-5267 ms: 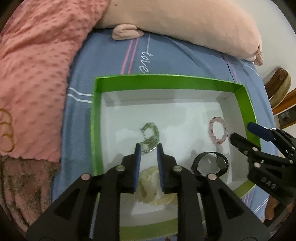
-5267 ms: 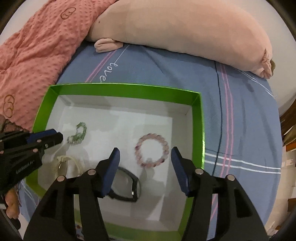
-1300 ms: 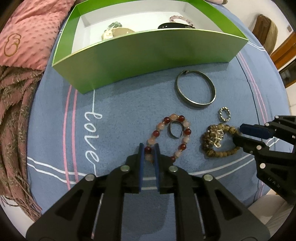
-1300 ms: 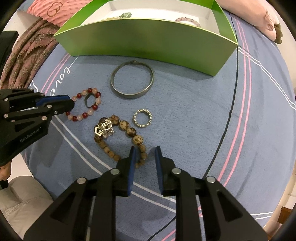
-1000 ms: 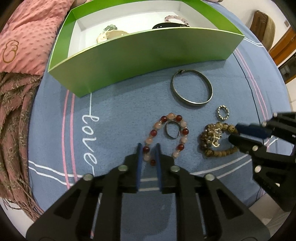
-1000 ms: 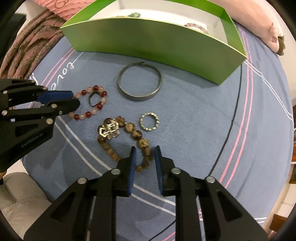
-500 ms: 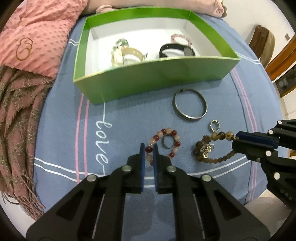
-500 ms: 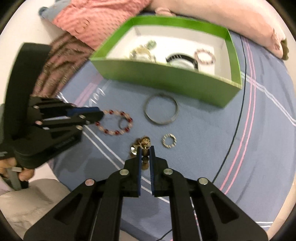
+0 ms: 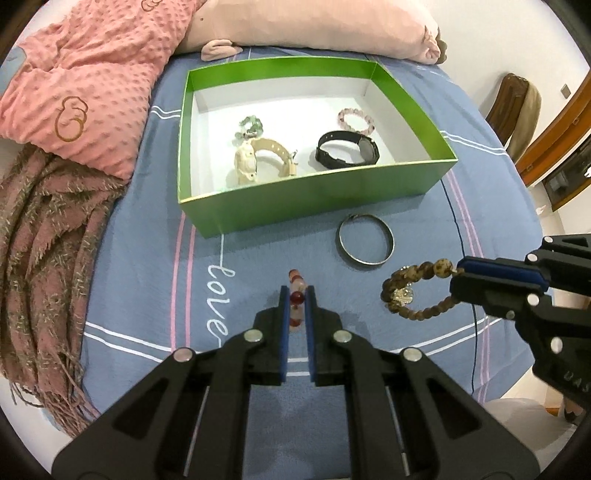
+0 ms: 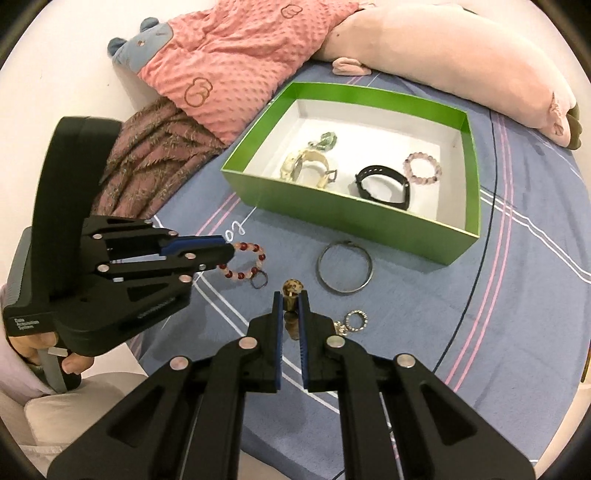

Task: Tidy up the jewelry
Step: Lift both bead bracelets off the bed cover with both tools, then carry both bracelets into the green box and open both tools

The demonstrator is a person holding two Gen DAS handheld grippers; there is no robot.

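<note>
My left gripper (image 9: 296, 291) is shut on a red and pink bead bracelet (image 9: 296, 295) and holds it above the blue bedsheet; it also shows in the right wrist view (image 10: 243, 260). My right gripper (image 10: 290, 295) is shut on a brown bead bracelet (image 10: 291, 290), which hangs from the fingers in the left wrist view (image 9: 417, 291). The green box (image 9: 317, 201) lies ahead and holds a cream watch (image 9: 258, 162), a black watch (image 9: 347, 149), a pink bead bracelet (image 9: 356, 120) and a green bracelet (image 9: 251, 125).
A metal bangle (image 9: 365, 240) lies on the sheet in front of the box. A small dark ring (image 10: 258, 281) and a sparkly ring (image 10: 356, 319) lie on the sheet. A pink blanket (image 9: 85, 85), a fringed scarf (image 9: 44, 251) and a pink pillow (image 9: 314, 26) border the bed.
Both grippers closed on their bracelets and lifted them off the sheet. Both have risen and pulled back, so the box interior now shows.
</note>
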